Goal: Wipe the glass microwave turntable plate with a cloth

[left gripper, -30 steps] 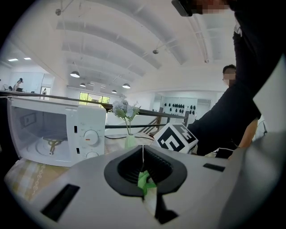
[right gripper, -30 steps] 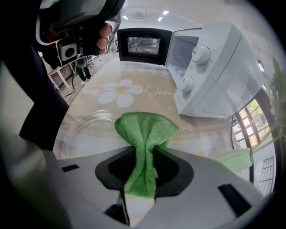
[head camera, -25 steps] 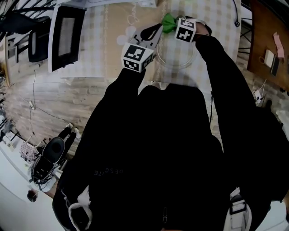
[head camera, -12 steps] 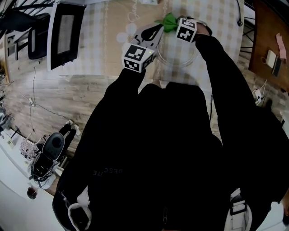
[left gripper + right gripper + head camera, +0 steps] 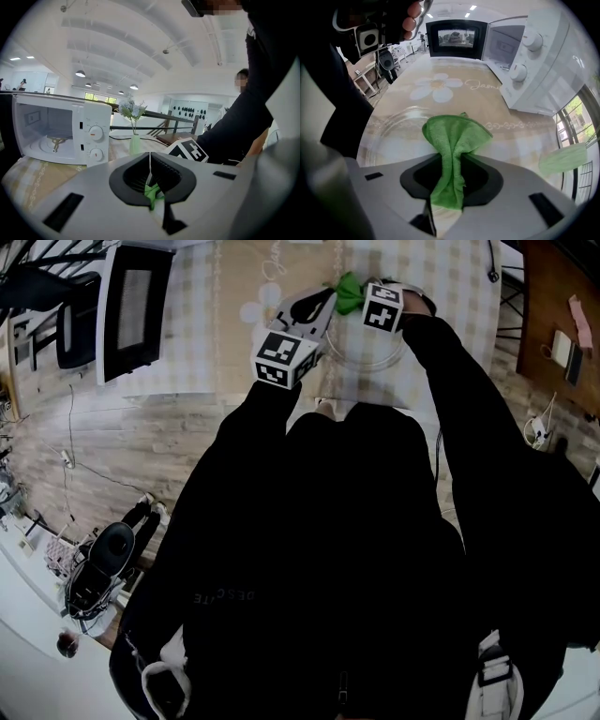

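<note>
The clear glass turntable plate (image 5: pixel 371 360) lies over the daisy-print tablecloth at the far side of the table. My left gripper (image 5: pixel 317 309) is at the plate's left rim. In the left gripper view its jaws (image 5: pixel 151 176) are shut on the plate's thin edge, and green shows through the glass. My right gripper (image 5: pixel 360 298) is shut on a bunched green cloth (image 5: pixel 453 140). The cloth's free end spreads onto the far part of the plate (image 5: pixel 391 140). In the head view the cloth (image 5: pixel 348 292) shows between the two marker cubes.
A white microwave (image 5: pixel 543 56) stands to the right in the right gripper view, its dark door (image 5: pixel 452 32) swung open. In the head view that door (image 5: pixel 136 315) is at the upper left. A green vase of flowers (image 5: pixel 134 140) stands behind. My body hides the near table.
Both grippers stay on the plate and the cloth. The cloth and right gripper have shifted slightly to the left over the plate.
</note>
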`<state>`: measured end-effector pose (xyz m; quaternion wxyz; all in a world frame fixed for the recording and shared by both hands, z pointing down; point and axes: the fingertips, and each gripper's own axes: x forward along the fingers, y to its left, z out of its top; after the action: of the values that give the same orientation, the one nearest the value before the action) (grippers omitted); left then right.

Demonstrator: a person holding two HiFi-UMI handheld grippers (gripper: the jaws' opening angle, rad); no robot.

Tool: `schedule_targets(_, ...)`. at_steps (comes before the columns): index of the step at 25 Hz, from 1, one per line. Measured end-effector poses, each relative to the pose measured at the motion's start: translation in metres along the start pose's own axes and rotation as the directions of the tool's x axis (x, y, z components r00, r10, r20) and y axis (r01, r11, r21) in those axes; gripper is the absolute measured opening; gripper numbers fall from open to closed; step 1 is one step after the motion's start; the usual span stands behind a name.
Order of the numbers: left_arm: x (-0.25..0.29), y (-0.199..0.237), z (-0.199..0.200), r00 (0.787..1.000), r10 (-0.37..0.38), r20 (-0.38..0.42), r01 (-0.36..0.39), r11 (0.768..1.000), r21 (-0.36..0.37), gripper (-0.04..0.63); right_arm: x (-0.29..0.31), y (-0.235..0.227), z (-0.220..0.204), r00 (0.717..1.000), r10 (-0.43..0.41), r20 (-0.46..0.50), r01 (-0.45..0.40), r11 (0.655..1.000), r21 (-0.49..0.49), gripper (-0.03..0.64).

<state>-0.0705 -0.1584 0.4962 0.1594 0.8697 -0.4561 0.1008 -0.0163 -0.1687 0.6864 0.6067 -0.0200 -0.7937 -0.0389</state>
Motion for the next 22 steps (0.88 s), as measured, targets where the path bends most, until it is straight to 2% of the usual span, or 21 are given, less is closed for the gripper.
schedule_targets(16,-0.032,-0.026,-0.018,1.0,-0.03,-0.005,0.03,1.0,0.01,0.021,-0.002,0.071,0.002,0.999,0.033,-0.022,-0.032,0.999,0.02,0.135)
schedule_targets(22,-0.016,-0.011,-0.003,0.999,-0.033,-0.004,0.033,0.999,0.005,0.021,-0.007,0.061,0.006,0.998,0.055,-0.023,-0.054,0.998,0.024,0.133)
